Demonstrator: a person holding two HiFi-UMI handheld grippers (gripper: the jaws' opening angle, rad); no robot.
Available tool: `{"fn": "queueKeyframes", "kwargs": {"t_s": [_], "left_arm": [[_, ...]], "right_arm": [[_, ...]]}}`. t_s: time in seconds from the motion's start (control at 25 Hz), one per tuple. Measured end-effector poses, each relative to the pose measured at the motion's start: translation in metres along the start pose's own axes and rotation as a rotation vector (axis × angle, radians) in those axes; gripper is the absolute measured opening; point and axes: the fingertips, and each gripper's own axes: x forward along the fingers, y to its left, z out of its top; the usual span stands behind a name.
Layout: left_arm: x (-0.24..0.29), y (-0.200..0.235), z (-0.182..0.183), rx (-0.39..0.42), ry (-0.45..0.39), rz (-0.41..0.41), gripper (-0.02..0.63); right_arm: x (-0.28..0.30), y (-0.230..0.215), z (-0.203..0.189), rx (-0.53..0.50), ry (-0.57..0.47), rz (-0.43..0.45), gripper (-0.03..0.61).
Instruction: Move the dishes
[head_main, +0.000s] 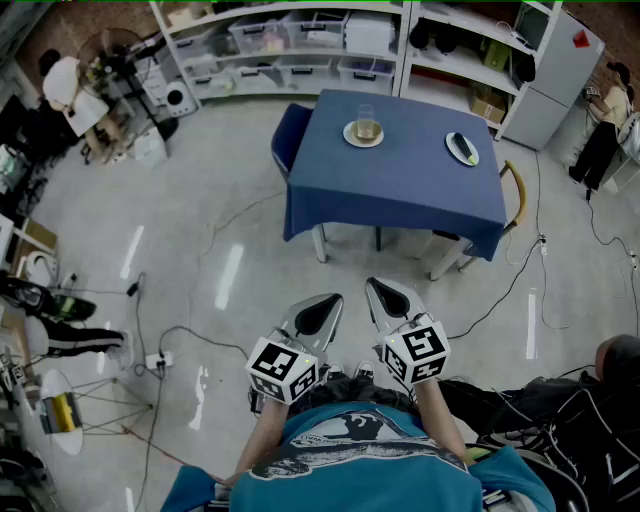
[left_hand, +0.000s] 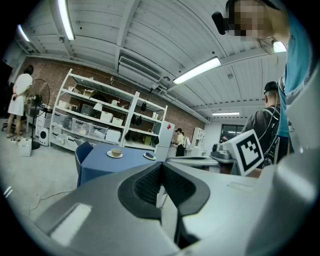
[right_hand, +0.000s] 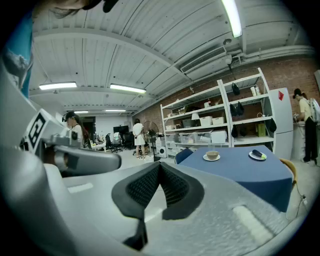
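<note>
L gripper (left_hand: 161, 169): jaws closed, pads meeting at the tips, nothing btwn them. R gripper (right_hand: 160, 167): same, jaws pressed together, holding nothing. I hold both low in front of my body, side by side, near each other but not touching, pointing fwd toward the counter (head_main: 400, 190). It stands well apart from me across the grey floor (head_main: 220, 200).

The counter has a blue cloth hanging down its sides, w/ two dishes on top. A small saucer (head_main: 349, 134) sits toward the far left of the top, w/ a glass (head_main: 365, 120) standing upright on it. An oval plate (head_main: 451, 141) sits toward the right edge, carrying a dark item and sth yellow-green, too small to tell what. The two dishes are well apart from each other.

A blue chair (head_main: 289, 135) is pushed in at the counter's left side, a wooden chair (head_main: 515, 190) at its right. Behind the counter there's white shelving (head_main: 300, 40) w/ bins, and a white fridge (head_main: 552, 75) to the right of it
</note>
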Motion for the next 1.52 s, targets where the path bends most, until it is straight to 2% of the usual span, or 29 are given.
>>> {"fn": "queueKeyframes", "kwargs": {"t_s": [0.12, 0.2, 0.44, 0.68, 1.12, 1.52], "left_arm": [[-0.004, 0.001, 0.007, -0.009, -0.011, 0.004, 0.014], [-0.005, 0.003, 0.009, -0.015, -0.021, 0.008, 0.014], [-0.004, 0.026, 0.014, -0.01, -0.023, 0.041, 0.014], [-0.003, 0.034, 0.009, -0.015, -0.011, 0.023, 0.014], [-0.005, 0.038, -0.003, -0.001, 0.03, -0.045, 0.014], [0.003, 0.048, -0.01, -0.002, 0.048, -0.073, 0.014]], "right_arm": [[0.016, 0.002, 0.038, -0.012, -0.066, 0.018, 0.002], [0.017, 0.001, 0.045, -0.01, -0.076, 0.023, 0.002], [0.02, -0.005, 0.003, 0.07, 0.016, 0.015, 0.002], [0.028, -0.003, 0.007, 0.045, 0.003, 0.008, 0.002], [0.031, -0.004, -0.001, 0.065, 0.002, -0.054, 0.002], [0.039, -0.011, -0.012, 0.07, 0.036, -0.081, 0.002]]}}
